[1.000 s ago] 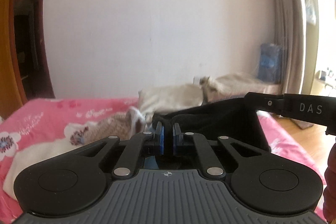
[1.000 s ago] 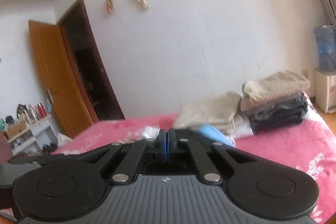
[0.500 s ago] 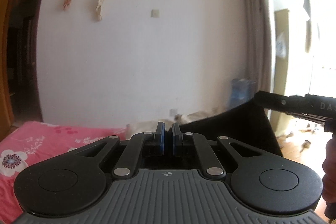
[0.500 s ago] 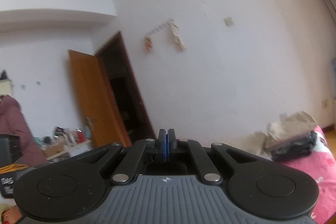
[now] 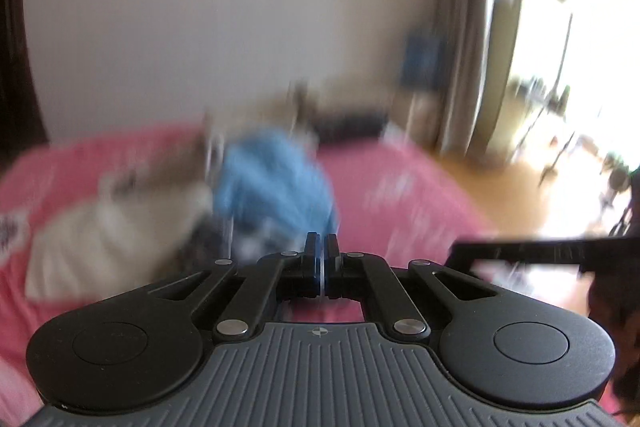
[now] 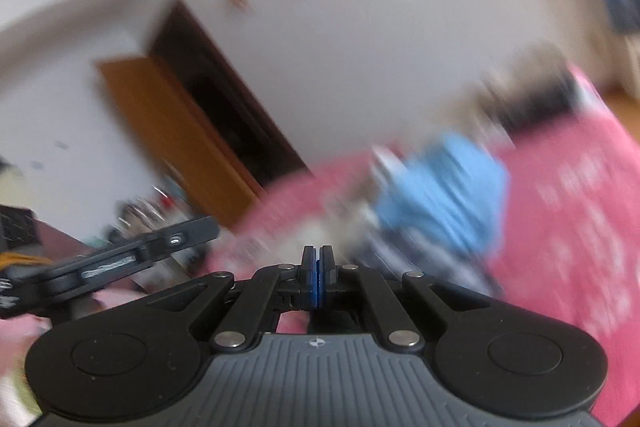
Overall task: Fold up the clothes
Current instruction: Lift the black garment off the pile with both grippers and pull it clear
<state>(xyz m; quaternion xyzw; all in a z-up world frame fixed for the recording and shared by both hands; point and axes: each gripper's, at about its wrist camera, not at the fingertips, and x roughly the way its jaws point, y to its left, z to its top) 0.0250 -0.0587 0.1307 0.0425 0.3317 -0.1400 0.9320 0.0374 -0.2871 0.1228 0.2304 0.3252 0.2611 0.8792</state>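
Both views are blurred by motion. A blue garment [image 5: 276,183] lies crumpled on the pink bed [image 5: 400,211], beside a white garment [image 5: 104,243]. The blue garment also shows in the right wrist view [image 6: 444,195]. My left gripper [image 5: 321,247] is shut with a hairline gap and nothing visible between its pads, held above the bed's near part. My right gripper [image 6: 318,259] is shut; a little dark cloth shows under its jaws, and whether it grips it I cannot tell. Each gripper appears in the other's view: the right one [image 5: 520,253], the left one [image 6: 120,259].
A stack of folded clothes [image 5: 340,115] sits at the bed's far end by the wall. A brown door [image 6: 176,139] stands open at left. A curtain [image 5: 464,27] and bright window are at right, over wooden floor [image 5: 520,195].
Both grippers swung up toward the wall and now point back down at the bed. The black garment stretched between them is gone from the left view; the blue garment is now uncovered.
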